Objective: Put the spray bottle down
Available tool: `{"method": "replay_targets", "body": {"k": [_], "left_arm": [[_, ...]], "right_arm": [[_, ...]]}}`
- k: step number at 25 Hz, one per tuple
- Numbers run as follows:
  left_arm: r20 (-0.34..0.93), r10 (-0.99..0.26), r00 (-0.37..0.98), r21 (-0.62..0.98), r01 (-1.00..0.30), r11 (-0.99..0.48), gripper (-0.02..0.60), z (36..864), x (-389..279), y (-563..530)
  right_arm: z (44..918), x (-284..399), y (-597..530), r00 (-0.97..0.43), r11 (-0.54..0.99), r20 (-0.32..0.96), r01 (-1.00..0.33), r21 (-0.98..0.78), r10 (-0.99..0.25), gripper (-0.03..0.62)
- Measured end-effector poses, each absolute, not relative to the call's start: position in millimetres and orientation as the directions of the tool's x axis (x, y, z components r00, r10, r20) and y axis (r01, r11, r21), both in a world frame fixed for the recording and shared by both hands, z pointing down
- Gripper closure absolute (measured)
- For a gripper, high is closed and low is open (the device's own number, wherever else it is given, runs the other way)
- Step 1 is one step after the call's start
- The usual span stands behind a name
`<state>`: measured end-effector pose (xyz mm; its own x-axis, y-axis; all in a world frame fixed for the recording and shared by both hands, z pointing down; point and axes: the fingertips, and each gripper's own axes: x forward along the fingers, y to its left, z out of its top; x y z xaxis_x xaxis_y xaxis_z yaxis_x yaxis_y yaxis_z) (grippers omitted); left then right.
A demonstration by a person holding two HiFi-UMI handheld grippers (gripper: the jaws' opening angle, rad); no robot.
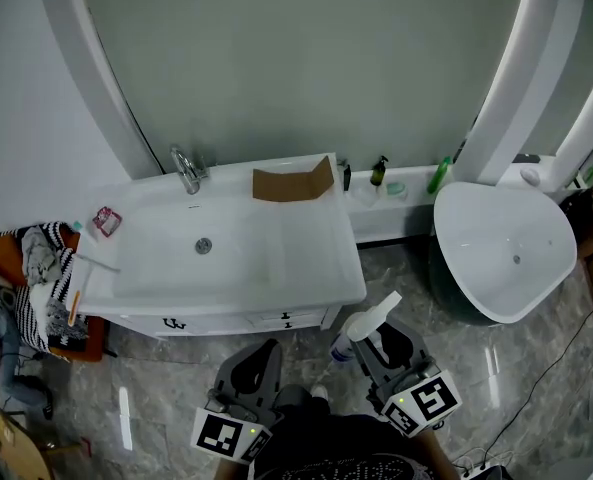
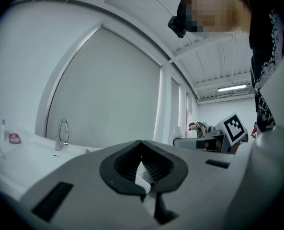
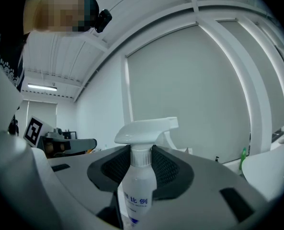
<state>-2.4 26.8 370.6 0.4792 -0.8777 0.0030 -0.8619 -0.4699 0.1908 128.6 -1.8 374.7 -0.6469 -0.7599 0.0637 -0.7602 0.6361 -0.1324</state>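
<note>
My right gripper (image 1: 374,336) is shut on the spray bottle (image 1: 359,328), a clear bottle with a white trigger head, held above the grey floor in front of the vanity. In the right gripper view the bottle (image 3: 138,186) stands upright between the dark pads (image 3: 166,169), which clamp its neck just under the trigger; the gripper (image 3: 142,152) points level at the wall. My left gripper (image 1: 259,366) hangs beside it to the left, also in front of the vanity. Its jaws meet at the tips (image 2: 141,143) and I see nothing held in them.
A white vanity sink (image 1: 306,258) with a chrome faucet (image 1: 186,171) and a brown cardboard piece (image 1: 293,181) stands ahead. A white bathtub (image 1: 476,208) is at the right, with a dark bottle (image 1: 378,171) and a green bottle (image 1: 439,175) on the ledge between. Clothes (image 1: 38,268) lie at the left.
</note>
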Motion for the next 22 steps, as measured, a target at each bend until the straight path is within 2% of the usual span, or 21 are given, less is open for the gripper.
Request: {"method": "replay_targets", "body": {"k": [13,22], "left_arm": [[0.015,-0.879,0.476,0.232,-0.857,-0.460,0.580,380.9,-26.0,-35.0],[-0.002,-0.867,0.498,0.196,-0.850,-0.488,0.580,357.9,-67.1,-104.0]], "right_arm": [[386.0,113.7,-60.3,-0.635,0.620,0.104,-0.771,-0.149,-0.765,0.448],[374.3,85.3,-122.1,-0.586,0.570,0.106,-0.808,-0.145,-0.803,0.448]]}}
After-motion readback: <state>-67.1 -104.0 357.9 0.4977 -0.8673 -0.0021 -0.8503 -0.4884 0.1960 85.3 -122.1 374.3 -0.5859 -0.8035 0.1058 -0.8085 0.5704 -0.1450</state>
